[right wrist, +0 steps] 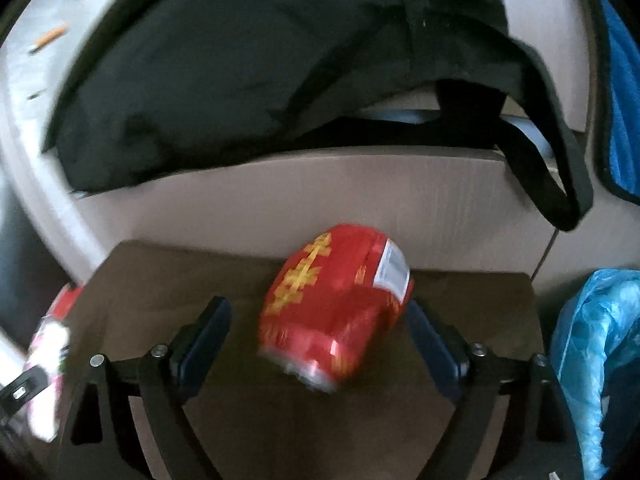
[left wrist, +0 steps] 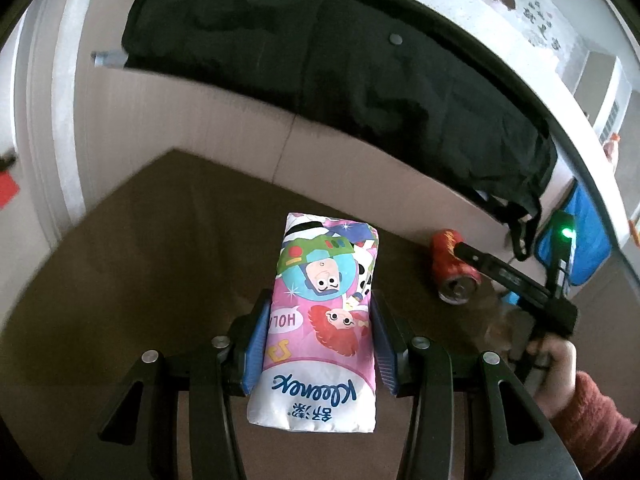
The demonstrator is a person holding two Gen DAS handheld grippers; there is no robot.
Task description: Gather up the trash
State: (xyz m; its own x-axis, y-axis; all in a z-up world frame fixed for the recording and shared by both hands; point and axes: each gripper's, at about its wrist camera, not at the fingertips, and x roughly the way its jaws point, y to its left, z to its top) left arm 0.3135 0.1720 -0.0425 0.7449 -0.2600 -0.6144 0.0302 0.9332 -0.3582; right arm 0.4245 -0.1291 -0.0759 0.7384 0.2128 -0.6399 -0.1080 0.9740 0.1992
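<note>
So right now we've got the Kleenex tissue pack point(left wrist: 320, 320) pinched between the blue pads of our left gripper point(left wrist: 320, 344), up off the brown cardboard sheet point(left wrist: 140, 264). That one looks solid. The dented red can point(right wrist: 336, 312) is the worry. It's lying on its side on the same cardboard sheet, off to the right of the tissue pack, just in front of the cardboard box wall point(right wrist: 320, 200).

Our right gripper point(right wrist: 320, 340) has its jaws spread wide around the can. The right pad sits very close to the can, maybe brushing it, hard to tell with the blur. The left pad is clearly apart from it. So nothing is gripped there yet.

What could go wrong, as we see it:

- The can is round and lying slantwise between the pads. If one pad lands first, it'll probably roll or spin away toward the box wall.
- It's already dented, so squeezing hard could crush it more and let it pop out.
- Its open end point(left wrist: 456, 290) points our way, so leftover liquid could dribble onto the cardboard if we tip it.
- The black bag point(right wrist: 280, 80) draped over the box has a strap point(right wrist: 560, 184) hanging just above and right of the can. Lifting up that way could snag it.
</note>
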